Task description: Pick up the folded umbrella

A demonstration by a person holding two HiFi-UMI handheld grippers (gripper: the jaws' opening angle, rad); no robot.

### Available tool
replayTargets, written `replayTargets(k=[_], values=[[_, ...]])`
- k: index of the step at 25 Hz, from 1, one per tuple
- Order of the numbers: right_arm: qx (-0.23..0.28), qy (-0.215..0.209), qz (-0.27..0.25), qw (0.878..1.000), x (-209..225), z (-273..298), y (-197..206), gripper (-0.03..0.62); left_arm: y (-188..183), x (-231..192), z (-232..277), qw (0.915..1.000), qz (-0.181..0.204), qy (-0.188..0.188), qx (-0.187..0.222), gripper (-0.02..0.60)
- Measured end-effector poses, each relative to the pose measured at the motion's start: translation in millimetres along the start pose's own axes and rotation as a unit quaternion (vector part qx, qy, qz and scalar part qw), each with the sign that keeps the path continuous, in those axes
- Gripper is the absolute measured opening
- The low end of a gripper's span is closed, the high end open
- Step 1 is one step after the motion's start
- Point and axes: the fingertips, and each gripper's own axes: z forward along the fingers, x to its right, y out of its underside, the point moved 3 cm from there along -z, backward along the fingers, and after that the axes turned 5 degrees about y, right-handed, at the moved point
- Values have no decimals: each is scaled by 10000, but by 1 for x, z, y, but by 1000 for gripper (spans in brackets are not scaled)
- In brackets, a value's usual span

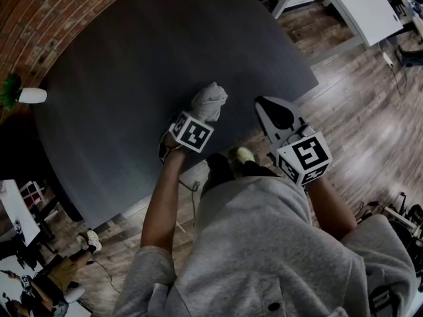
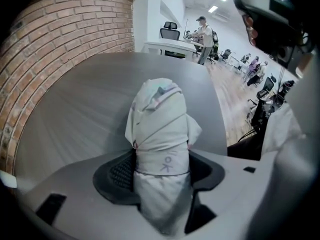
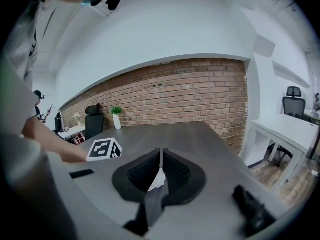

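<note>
Folded umbrella [image 2: 160, 129] is pinched in my left tongs [image 2: 161, 170], jaws spread wide around it. My right tongs [image 3: 160, 170] are pressed together nearby, at the table [image 1: 165, 58] edge

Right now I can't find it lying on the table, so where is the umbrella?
Head view, just left of centre: the umbrella is gripped by the left gripper over the table's near edge, left of the right gripper.
</note>
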Motion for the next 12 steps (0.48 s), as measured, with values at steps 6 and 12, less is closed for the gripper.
replayTargets(k=[6, 12], values=[[98, -94, -52, 9999, -1, -10, -3, 32, 3, 4, -6, 9985, -423, -173, 292, 270], [170, -165, -96, 9997, 6, -19, -3, 32, 11, 18, -16, 9916, -1101, -184, 647, 270]])
